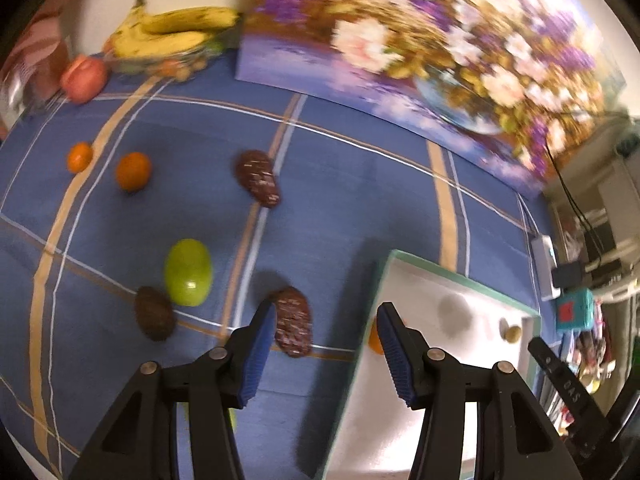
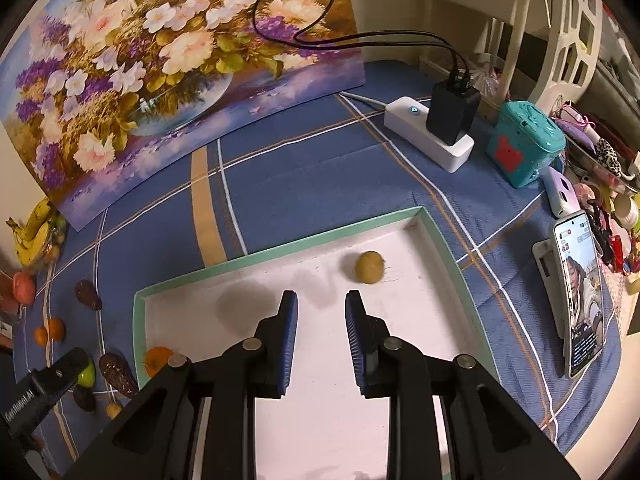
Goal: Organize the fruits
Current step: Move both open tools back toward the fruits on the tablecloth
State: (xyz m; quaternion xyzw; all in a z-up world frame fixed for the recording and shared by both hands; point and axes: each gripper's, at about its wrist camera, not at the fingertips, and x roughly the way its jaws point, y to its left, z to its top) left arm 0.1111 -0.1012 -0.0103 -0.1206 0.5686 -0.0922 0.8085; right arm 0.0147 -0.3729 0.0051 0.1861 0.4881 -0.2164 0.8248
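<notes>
A white tray with a green rim (image 1: 460, 276) (image 2: 280, 246) lies on the blue checked cloth. It holds a small yellow-brown fruit (image 2: 370, 267) (image 1: 513, 333) and an orange (image 2: 157, 360) (image 1: 375, 342) at its left edge. Left of the tray lie a green apple (image 1: 188, 272), two dark oblong fruits (image 1: 294, 322) (image 1: 258, 178), a brown round fruit (image 1: 154, 318) and two oranges (image 1: 133, 171) (image 1: 79, 156). My left gripper (image 1: 328, 316) is open and empty above the cloth beside the tray's left rim. My right gripper (image 2: 321, 300) is open and empty over the tray.
Bananas (image 1: 176, 34) in a bowl and a red fruit (image 1: 84, 78) sit at the far left corner. A flower painting (image 2: 160, 60) leans at the back. A power strip with charger (image 2: 436, 132), a teal toy (image 2: 524, 144) and a phone (image 2: 580, 292) lie right of the tray.
</notes>
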